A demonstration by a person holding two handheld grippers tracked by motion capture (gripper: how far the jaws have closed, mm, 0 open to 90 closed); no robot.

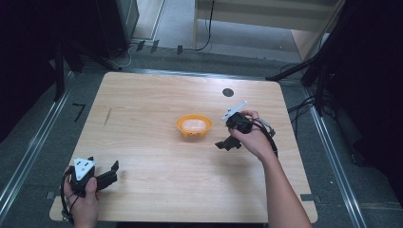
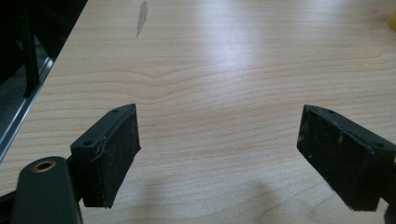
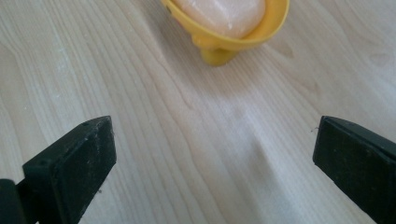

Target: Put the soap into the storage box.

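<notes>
No lettering can be read on anything here. A yellow dish (image 1: 194, 126) sits near the middle of the table (image 1: 142, 104), holding a pale peach block (image 1: 193, 124) – it looks like soap, though that is not certain. From the high view the dish is an oval whose long axis runs across the table, left to right. In the right gripper view it stands on a short foot, just beyond the jaws.

The right gripper (image 1: 227, 142) hovers just right of the dish, apart from it, jaws spread wide with bare wood between them. The right hand (image 1: 254, 137) grips its body.

The left gripper (image 1: 113, 172) rests at the near left corner, well apart from the dish, held by the left hand (image 1: 83, 199); its jaws also stand wide, nothing between them.

Bare wood surrounds the dish on every side. A dark round mark (image 1: 228, 92) lies near the far edge – and a thin dark streak (image 1: 108, 117) toward the left edge.
</notes>
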